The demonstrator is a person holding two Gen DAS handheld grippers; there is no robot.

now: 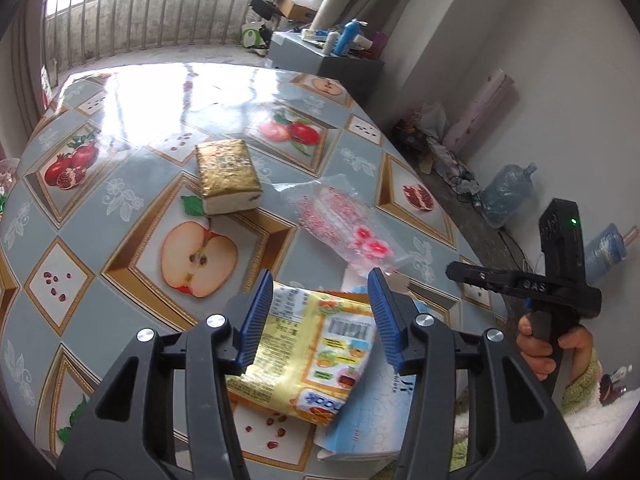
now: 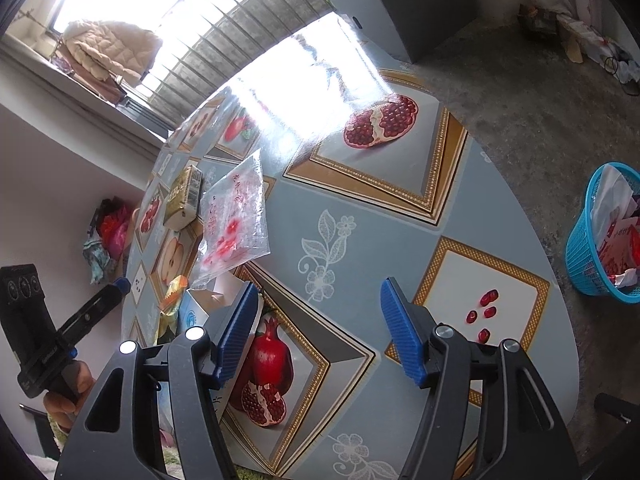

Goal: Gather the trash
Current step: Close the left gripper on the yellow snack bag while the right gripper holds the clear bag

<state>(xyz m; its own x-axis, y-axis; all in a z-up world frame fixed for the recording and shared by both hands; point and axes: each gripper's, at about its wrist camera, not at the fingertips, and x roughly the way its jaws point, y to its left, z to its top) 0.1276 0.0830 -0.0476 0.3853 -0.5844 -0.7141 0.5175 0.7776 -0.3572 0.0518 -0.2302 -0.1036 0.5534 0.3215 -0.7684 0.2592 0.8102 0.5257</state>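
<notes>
A blue mesh basket (image 2: 592, 248) stands on the floor beside the table (image 2: 360, 216), holding crumpled paper and red-and-white wrappers. The left gripper (image 1: 320, 316) tilts down over a yellow snack wrapper (image 1: 308, 360) lying on a pale blue box (image 1: 372, 420), its jaws parted and clear of the wrapper. The right gripper (image 2: 316, 328) angles down over bare tablecloth, jaws wide and empty. A clear flowered bag (image 1: 340, 220) and a gold-wrapped block (image 1: 228, 176) lie farther along the table.
</notes>
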